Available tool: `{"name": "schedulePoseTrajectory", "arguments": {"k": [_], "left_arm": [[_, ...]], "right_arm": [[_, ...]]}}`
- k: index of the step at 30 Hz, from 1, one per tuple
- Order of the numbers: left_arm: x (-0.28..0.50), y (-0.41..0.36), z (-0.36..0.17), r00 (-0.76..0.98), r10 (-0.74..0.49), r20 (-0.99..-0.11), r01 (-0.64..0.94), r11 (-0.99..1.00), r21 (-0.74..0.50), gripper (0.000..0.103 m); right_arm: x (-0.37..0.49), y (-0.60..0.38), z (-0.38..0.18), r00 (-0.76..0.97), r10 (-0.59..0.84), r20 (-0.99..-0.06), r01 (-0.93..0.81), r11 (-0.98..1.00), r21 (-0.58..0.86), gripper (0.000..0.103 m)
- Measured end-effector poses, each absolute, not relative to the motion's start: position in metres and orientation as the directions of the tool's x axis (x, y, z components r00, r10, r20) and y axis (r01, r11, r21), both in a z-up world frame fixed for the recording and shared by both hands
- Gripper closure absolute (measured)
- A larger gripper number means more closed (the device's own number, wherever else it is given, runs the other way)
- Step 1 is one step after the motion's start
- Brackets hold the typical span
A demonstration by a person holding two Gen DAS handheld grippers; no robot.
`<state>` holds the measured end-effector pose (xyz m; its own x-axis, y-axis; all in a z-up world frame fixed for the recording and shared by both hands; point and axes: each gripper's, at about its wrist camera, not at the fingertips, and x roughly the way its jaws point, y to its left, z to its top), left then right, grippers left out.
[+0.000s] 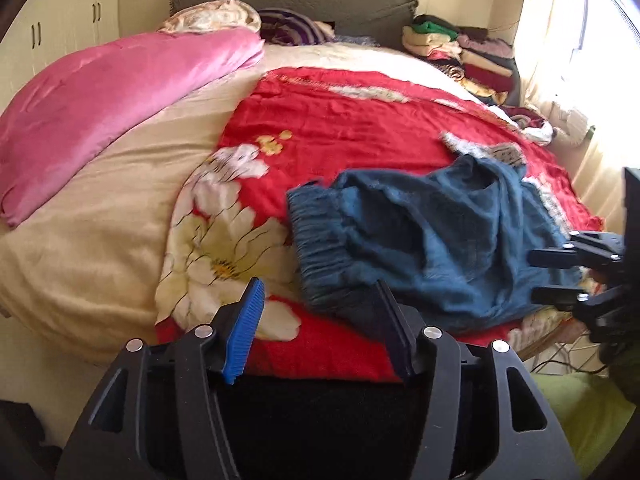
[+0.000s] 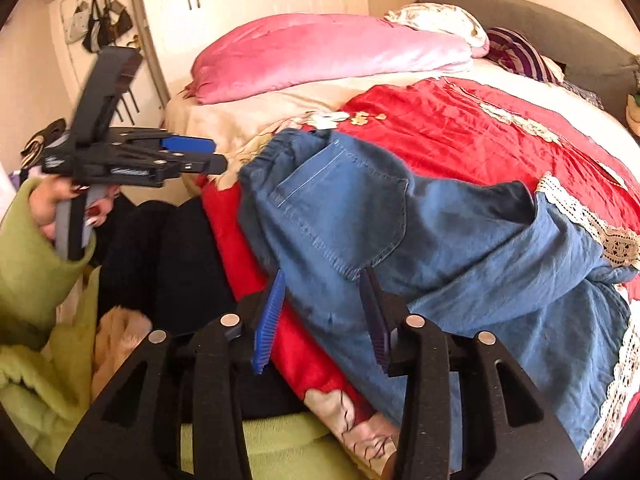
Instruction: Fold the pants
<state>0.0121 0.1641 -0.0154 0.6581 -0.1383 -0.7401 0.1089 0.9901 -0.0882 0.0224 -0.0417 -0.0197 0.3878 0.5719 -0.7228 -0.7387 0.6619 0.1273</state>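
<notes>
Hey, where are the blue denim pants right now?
The crumpled blue denim pants lie on the red floral blanket at the bed's near edge, right of centre in the left wrist view, just ahead of both open grippers.

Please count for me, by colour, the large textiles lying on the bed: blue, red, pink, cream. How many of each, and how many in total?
Blue: 1, the denim pants
Red: 1, the floral blanket
Pink: 1, the velvet quilt
Cream: 1, the bed cover
Total: 4, leaving out the clothes pile by the headboard.

Open red blanket [image 1: 340, 120] beyond the pants [image 1: 420, 232] — pink duvet [image 1: 120, 100] bulking left.
</notes>
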Motion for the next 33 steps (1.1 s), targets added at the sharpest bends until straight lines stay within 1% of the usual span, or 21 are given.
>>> {"name": "schedulePoseTrajectory", "arguments": {"k": [1,4,6,9,11,12,14,15,17,20,23,26,28,29,30,33], "left_arm": [[0.013,0.157,-0.011,0.665,-0.145,-0.733,0.127,0.989,-0.081,0.048],[0.02,0.133,-0.007,0.66,-0.187,-0.727,0.186,0.979,-0.083,0.048],[0.026,0.118,-0.01,0.65,-0.196,-0.734,0.212,0.975,-0.073,0.048],[0.035,0.101,-0.02,0.628,-0.209,-0.75,0.245,0.967,-0.064,0.048],[0.043,0.094,-0.032,0.612,-0.186,-0.768,0.244,0.969,-0.04,0.048],[0.047,0.092,-0.039,0.602,-0.162,-0.782,0.235,0.972,-0.02,0.048],[0.051,0.092,-0.043,0.593,-0.15,-0.791,0.217,0.976,-0.022,0.049],[0.051,0.092,-0.041,0.597,-0.157,-0.787,0.212,0.977,-0.035,0.049],[0.05,0.094,-0.029,0.619,-0.174,-0.766,0.205,0.977,-0.056,0.049],[0.048,0.09,-0.005,0.657,-0.193,-0.729,0.217,0.974,-0.063,0.048],[0.051,0.081,0.012,0.672,-0.22,-0.707,0.243,0.967,-0.07,0.043],[0.056,0.068,0.022,0.67,-0.251,-0.699,0.272,0.959,-0.083,0.043],[0.06,0.056,0.026,0.663,-0.269,-0.699,0.297,0.951,-0.084,0.043],[0.061,0.051,0.027,0.659,-0.278,-0.699,0.308,0.947,-0.087,0.037],[0.063,0.046,0.028,0.655,-0.29,-0.698,0.321,0.943,-0.091,0.028],[0.067,0.024,0.031,0.641,-0.321,-0.697,0.366,0.926,-0.09,0.028]], "right_arm": [[0.028,-0.039,-0.024,0.383,0.559,-0.736,-0.729,0.672,0.131,0.066],[0.043,-0.038,-0.045,0.353,0.485,-0.8,-0.675,0.724,0.141,0.065],[0.047,-0.044,-0.055,0.332,0.475,-0.815,-0.648,0.743,0.169,0.064],[0.043,-0.058,-0.049,0.338,0.52,-0.784,-0.634,0.742,0.219,0.06],[0.039,-0.067,-0.04,0.373,0.528,-0.763,-0.627,0.75,0.213,0.054],[0.037,-0.073,-0.033,0.397,0.531,-0.749,-0.621,0.756,0.207,0.053],[0.036,-0.085,-0.025,0.431,0.529,-0.731,-0.605,0.77,0.2,0.047],[0.036,-0.09,-0.021,0.446,0.528,-0.723,-0.598,0.777,0.198,0.046],[0.036,-0.102,-0.012,0.484,0.52,-0.704,-0.58,0.793,0.186,0.04],[0.039,-0.122,0.0,0.541,0.494,-0.681,-0.54,0.824,0.169,0.034],[0.049,-0.144,0.01,0.587,0.463,-0.664,-0.494,0.855,0.16,0.028],[0.059,-0.164,0.017,0.631,0.414,-0.657,-0.435,0.889,0.143,0.023],[0.065,-0.174,0.022,0.651,0.392,-0.65,-0.409,0.903,0.134,0.021],[0.068,-0.178,0.022,0.659,0.381,-0.649,-0.399,0.908,0.128,0.02],[0.071,-0.182,0.024,0.667,0.368,-0.648,-0.39,0.913,0.118,0.019],[0.081,-0.194,0.031,0.69,0.324,-0.647,-0.356,0.93,0.087,0.016]]}}
